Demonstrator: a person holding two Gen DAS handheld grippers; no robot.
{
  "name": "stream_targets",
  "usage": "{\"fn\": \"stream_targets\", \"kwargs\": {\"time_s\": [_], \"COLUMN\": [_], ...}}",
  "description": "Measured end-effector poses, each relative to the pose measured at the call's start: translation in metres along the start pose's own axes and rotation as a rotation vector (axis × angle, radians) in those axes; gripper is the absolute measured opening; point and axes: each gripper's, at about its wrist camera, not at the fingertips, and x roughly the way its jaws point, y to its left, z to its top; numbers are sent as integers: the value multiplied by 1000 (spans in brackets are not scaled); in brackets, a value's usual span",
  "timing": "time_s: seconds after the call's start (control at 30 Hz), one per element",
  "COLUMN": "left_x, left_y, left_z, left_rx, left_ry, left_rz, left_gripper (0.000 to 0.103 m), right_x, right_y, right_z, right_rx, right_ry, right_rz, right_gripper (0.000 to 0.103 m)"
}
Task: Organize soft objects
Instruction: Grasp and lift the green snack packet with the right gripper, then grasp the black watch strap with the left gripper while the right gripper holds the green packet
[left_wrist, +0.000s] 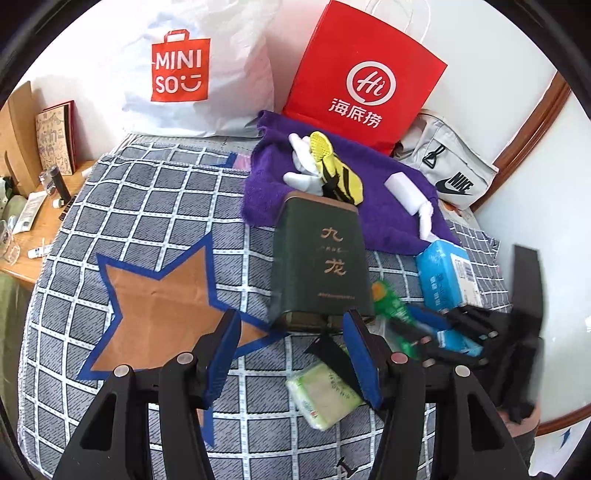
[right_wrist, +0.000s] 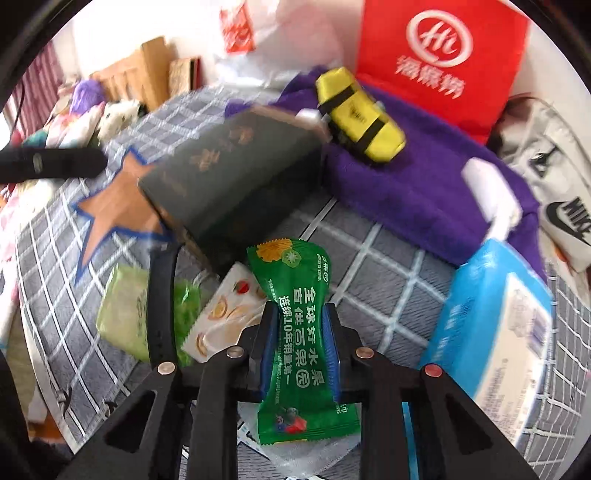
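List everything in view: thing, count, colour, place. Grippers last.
checked bedspread: one, grey and white with an orange star, under everything
towel: one, purple, far side
glove: one, yellow, black and white, on the towel
tin: one, dark green, centre
tissue pack: one, blue, right
green wipe packet: one, between the right gripper's pads
pale green pack: one, near edge
paper bag: one, red, back
plastic bag: one, white, back left
left gripper: open, empty
right gripper: shut on the packet

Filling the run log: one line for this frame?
left gripper: open, empty, over checked grey blanket | right gripper: shut on green plastic snack packet | dark green tin: untouched
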Motion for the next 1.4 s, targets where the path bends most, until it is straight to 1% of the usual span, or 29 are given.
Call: {"fn": "stream_targets", "kwargs": {"time_s": [0.07, 0.17, 0.33, 0.47, 0.53, 0.67, 0.8, 0.9, 1.0, 1.13, 1.23, 1.27, 1.33, 1.37, 1.4], "left_x": [0, -1, -3, 1, 3, 9, 10, 6, 4, 12, 25, 32, 42, 45, 50], "left_y": [2, 4, 1, -2, -5, -13, -18, -27, -43, -76, -87, -89, -88, -88, -85], "left_z": [-4, -11, -25, -42, -49, -70, -78, -80, -83, -91, -94, -96, -97, -96, -95], "left_rx": [-1, -4, 4, 4, 6, 22, 20, 13, 41, 109, 100, 96, 56, 40, -2], "left_ry": [7, 16, 26, 49, 58, 87, 92, 75, 63, 98, 130, 149, 155, 155, 160], "left_rz": [2, -1, 7, 8, 5, -1, 12, -21, -61, -80, -85, -66, -9, -4, -16], "left_gripper": [55, 55, 55, 55, 55, 55, 55, 55, 55, 53, 53, 53, 53, 53, 53], "right_x": [-11, -24, -48, -59, -66, -80, -87, -90, -92, -92, -90, -89, -87, -86, -86], "right_y": [-7, -11, -15, -11, -7, 2, -3, -13, -27, -44, -52, -53, -53, -52, -52], "right_z": [0, -5, -23, -37, -47, -68, -88, -104, -122, -142, -151, -154, -159, -161, -163], "right_rx": [65, 111, 192, 219, 205, 180, 196, 227, 270, 321, 335, 334, 323, 310, 302], "right_ry": [-28, -59, -112, -131, -128, -151, -157, -156, -151, -145, -140, -137, -132, -127, -124], "right_rz": [37, 41, 60, 62, 75, 55, 32, 8, -20, -36, -40, -40, -65, -88, -103], "right_gripper": [24, 24, 24, 24, 24, 24, 24, 24, 24, 25, 25, 25, 25, 25, 25]}}
